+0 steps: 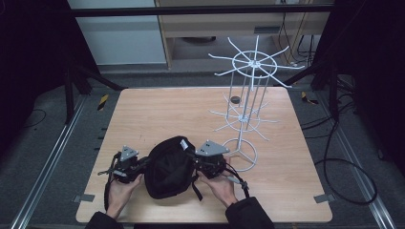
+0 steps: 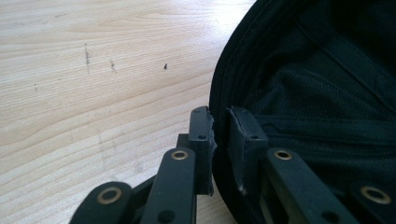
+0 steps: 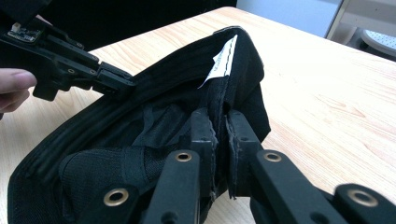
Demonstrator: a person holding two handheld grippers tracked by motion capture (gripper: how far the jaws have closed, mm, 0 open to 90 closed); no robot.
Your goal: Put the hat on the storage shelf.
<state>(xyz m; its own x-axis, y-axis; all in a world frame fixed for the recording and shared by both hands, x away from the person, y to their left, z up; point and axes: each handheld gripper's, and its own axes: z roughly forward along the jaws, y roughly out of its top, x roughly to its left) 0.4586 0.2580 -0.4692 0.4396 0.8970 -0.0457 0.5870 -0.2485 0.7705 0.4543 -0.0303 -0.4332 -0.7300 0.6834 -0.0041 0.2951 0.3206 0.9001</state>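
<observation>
Black cap (image 1: 168,167), upside down, inside facing up, held just off or resting on the desk (image 1: 157,114) near the front edge; can't tell which. White label (image 3: 223,59) sewn into the inner band, just beyond the right tool's tips.

Left tool (image 1: 141,164) nearly closed, jaws pinching the cap rim (image 2: 219,100) w/ fabric between them; bare wood to its outer side, cap's mesh lining (image 2: 317,88) to its inner side. Right tool (image 1: 193,160) likewise clamped tight on the opposite rim, seam sandwiched between jaws (image 3: 219,135). Across the cap opening from the right tool, the left tool again (image 3: 122,83), biting the far edge.

Past the right tool, farther back on the desk: white wire display rack (image 1: 248,95), two tiers of radiating hooks, all bare. Small dark round object (image 1: 235,99) on the desk just beside the rack pole.

Progress, as judged: grasp done, both sides secured, cap spread open between tools. Left to do, prob.: lift, carry toward rack, hang on a hook. Nothing hung yet, so early-to-mid stage.
</observation>
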